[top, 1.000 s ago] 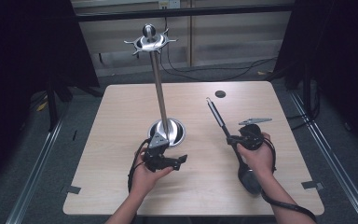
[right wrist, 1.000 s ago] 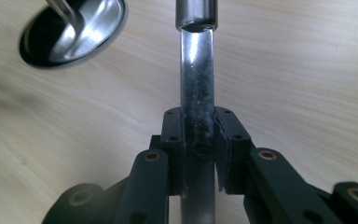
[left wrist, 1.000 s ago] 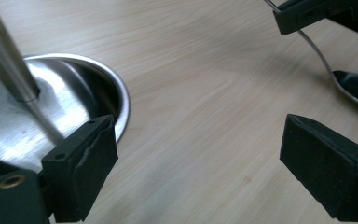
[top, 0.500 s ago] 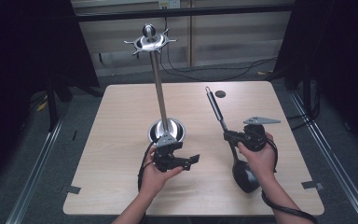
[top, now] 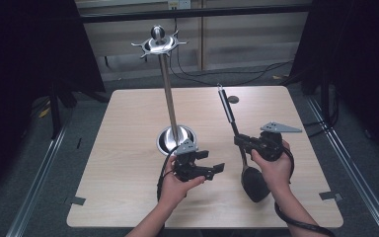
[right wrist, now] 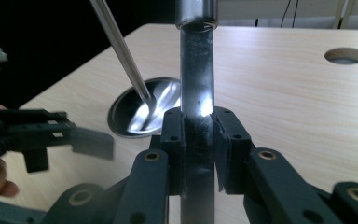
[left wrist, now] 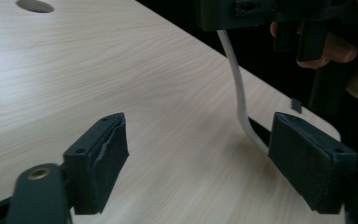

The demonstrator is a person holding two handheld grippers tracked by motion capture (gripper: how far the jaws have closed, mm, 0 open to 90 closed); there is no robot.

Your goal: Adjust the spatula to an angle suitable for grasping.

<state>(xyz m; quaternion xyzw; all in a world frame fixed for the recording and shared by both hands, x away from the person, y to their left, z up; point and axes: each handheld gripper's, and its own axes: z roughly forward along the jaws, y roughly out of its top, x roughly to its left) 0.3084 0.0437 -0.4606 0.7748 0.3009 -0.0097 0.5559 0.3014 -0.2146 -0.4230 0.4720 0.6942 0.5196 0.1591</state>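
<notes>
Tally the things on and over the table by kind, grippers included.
Handheld grippers: 2, left gripper with jaws apart, just closing a little with nothing between them, right gripper clamped on the utensil's handle
Metal utensil stand with hooks on top: 1
Long-handled kitchen utensil with a black head: 1
Total: 4

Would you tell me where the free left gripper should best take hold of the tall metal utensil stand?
Grip the tall metal utensil stand on its bare upright pole, low above the round base, approaching level from the person's side. The pole is slim and straight, so the open left gripper would span it; the hooked crown on top is awkward.
</notes>
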